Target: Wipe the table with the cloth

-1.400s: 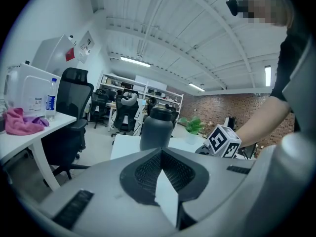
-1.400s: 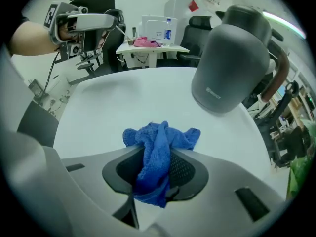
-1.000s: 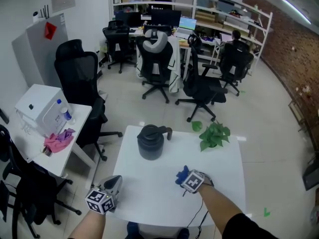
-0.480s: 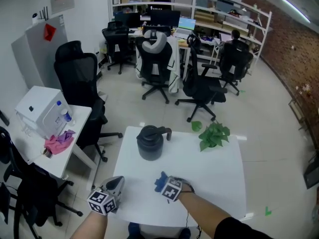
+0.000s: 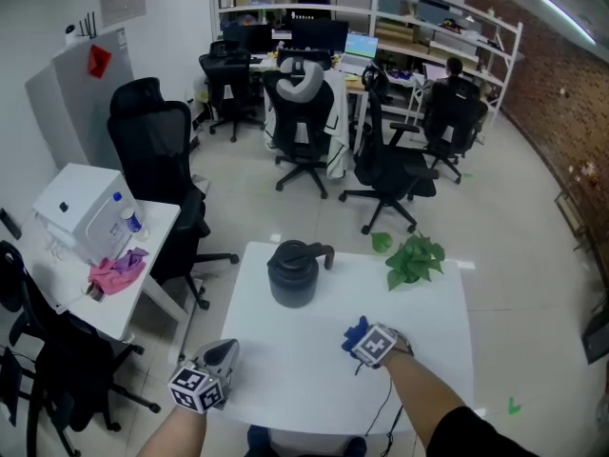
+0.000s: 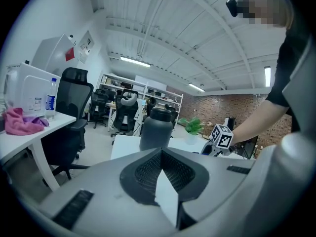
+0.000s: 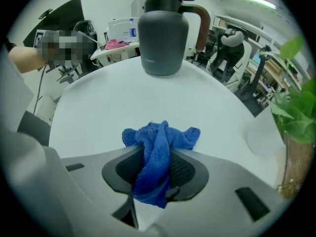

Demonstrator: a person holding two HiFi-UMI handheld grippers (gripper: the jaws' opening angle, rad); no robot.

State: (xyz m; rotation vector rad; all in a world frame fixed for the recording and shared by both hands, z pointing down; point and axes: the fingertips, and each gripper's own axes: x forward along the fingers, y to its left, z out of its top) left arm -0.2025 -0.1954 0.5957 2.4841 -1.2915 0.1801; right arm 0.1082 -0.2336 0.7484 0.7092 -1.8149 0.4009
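Observation:
A blue cloth (image 7: 160, 137) lies bunched on the white table (image 7: 98, 107), and my right gripper (image 7: 157, 154) is shut on it, with a fold hanging down between the pads. From the head view, the cloth (image 5: 355, 332) and right gripper (image 5: 366, 341) sit on the table (image 5: 285, 369), right of its middle and toward the front. My left gripper (image 5: 217, 358) hovers at the table's front left corner. Its jaws (image 6: 161, 154) look closed with nothing in them.
A dark jug (image 5: 292, 272) with a brown handle stands at the table's back left, straight ahead of the cloth (image 7: 163, 33). A potted plant (image 5: 414, 258) is at the back right. A side table (image 5: 143, 284) with a pink rag and several office chairs stand to the left and beyond.
My right gripper swept the cloth left across the table's front, then back right to about where it started. The left gripper has hardly moved.

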